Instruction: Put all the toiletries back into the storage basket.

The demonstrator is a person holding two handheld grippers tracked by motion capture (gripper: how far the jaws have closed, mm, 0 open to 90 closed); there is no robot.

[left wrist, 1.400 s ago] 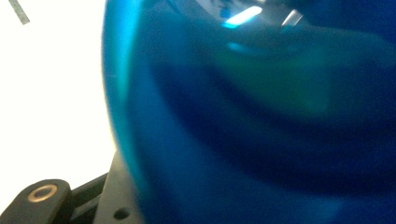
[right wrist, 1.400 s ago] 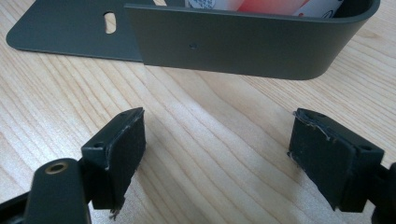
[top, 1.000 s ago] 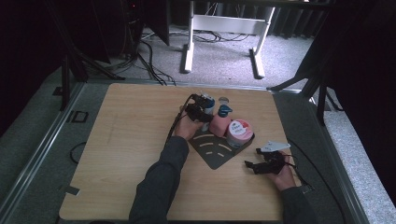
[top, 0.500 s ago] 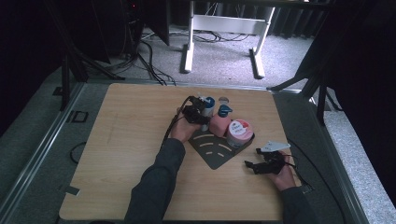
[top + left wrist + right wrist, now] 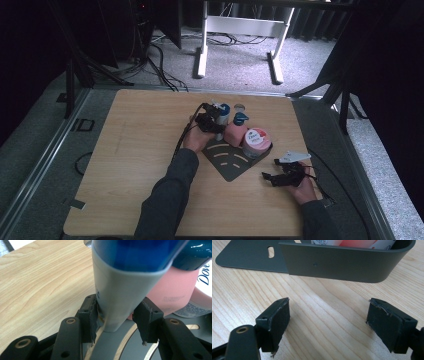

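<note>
The white bottle [image 5: 117, 297] with the blue cap stood upright, long axis vertical and cap up, its foot on the grey rack [image 5: 117, 350] beside a pink bottle [image 5: 172, 292]. The left tongs [image 5: 117, 320] clamped its base; the right tongs [image 5: 328, 322] gaped empty over the desk [image 5: 324, 305].

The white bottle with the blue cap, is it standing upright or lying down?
Upright: the white bottle stands with its base on the grey tray, blue cap on top.
</note>
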